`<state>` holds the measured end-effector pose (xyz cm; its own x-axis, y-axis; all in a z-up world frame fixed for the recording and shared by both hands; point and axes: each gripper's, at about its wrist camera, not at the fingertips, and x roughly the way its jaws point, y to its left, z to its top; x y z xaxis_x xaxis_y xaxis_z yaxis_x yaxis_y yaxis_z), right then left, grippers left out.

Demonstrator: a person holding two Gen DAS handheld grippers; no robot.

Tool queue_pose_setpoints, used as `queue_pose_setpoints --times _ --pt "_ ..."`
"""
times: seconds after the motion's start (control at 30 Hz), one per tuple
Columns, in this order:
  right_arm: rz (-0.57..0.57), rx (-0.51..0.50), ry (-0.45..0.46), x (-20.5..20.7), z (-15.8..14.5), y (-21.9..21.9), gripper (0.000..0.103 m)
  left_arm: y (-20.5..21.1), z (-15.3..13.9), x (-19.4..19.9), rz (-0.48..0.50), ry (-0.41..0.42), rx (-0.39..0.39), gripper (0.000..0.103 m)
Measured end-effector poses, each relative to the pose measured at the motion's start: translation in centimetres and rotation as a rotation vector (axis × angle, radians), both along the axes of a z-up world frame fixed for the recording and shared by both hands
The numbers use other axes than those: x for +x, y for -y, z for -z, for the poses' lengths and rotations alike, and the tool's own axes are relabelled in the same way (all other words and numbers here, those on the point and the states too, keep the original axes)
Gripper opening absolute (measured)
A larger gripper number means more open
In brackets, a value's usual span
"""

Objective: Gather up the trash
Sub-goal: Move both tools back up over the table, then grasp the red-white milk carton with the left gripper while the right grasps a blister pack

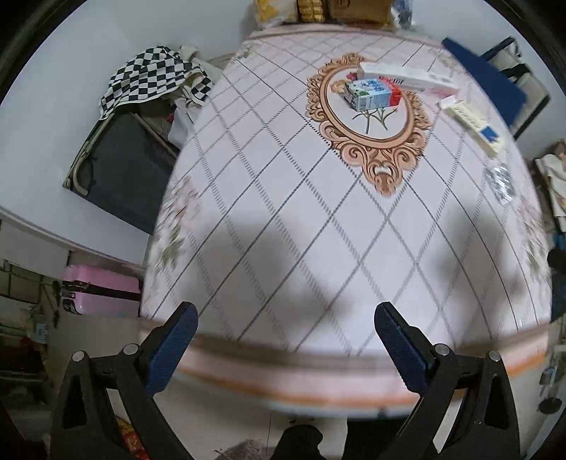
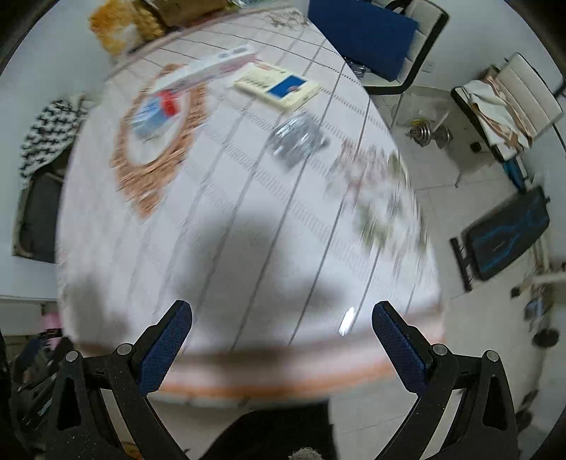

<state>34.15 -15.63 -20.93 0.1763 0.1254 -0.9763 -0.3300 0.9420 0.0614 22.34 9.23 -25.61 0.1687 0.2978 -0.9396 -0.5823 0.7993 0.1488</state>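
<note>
Both tongs are released and hold nothing: the left tongs (image 1: 284,313) and the right tongs (image 2: 281,311) hang above the near edge of the bench (image 1: 283,247) with their blue pads spread wide over bare cloth.

The bench wears a pale cloth crossed by grey diamond lines, with an orange scrollwork oval (image 1: 368,120) near the middle and a peach band along the near hem. In the left wrist view, a dark chair draped with a checkered cloth (image 1: 152,78) stands to the left of the bench, and a pink suitcase (image 1: 100,292) sits lower left on the floor. At the far edge lie yellow bags and boxes, too blurred to name. To the right are a blue-backed chair (image 2: 364,32) and white floor tiles; in the right wrist view a dumbbell (image 2: 429,134) and a black bench-like frame (image 2: 506,235) rest on that floor.

The trash sits well beyond the tongs. A small blue-and-white carton (image 1: 373,93) lies on its side inside the oval, long axis running left to right. Just behind it, touching or nearly so, a long white box (image 1: 406,78) runs the same way, slanting down to the right. Further right a cream box with a blue patch (image 1: 472,122) slants toward the bench edge, and beyond it lies a crumpled clear wrapper (image 1: 500,182).
</note>
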Motion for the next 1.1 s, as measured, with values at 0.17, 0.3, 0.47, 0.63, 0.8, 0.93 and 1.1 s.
queue_pose_setpoints --times 0.17,0.3,0.47,0.63,0.8,0.93,1.1 --pt "-0.113 -0.09 -0.041 11.7 5.1 -2.4 0.103 -1.5 3.0 7.4 -0.024 -0.071 0.003 0.102" --pt "-0.207 -0.113 -0.074 16.2 8.5 -4.9 0.103 -2.7 4.0 11.2 -0.019 -0.093 0.03 0.102" --pt "-0.264 -0.149 -0.061 17.3 10.5 -7.2 0.078 -3.9 3.8 15.3 0.063 -0.109 0.097 0.102" --pt "-0.182 -0.105 -0.069 18.5 9.8 -7.1 0.052 -4.6 3.5 21.2 0.308 -0.139 0.198 0.102" --pt "-0.08 -0.033 -0.119 21.5 9.5 -6.6 0.049 -4.8 4.6 26.8 0.566 -0.228 0.309 0.102" --pt "-0.054 -0.021 -0.132 23.5 9.4 -6.9 0.05 -4.3 6.6 29.4 0.759 -0.324 0.301 0.102" --pt "-0.028 -0.014 -0.175 24.6 10.0 -6.7 0.05 -3.5 9.0 29.9 0.869 -0.429 0.249 0.096"
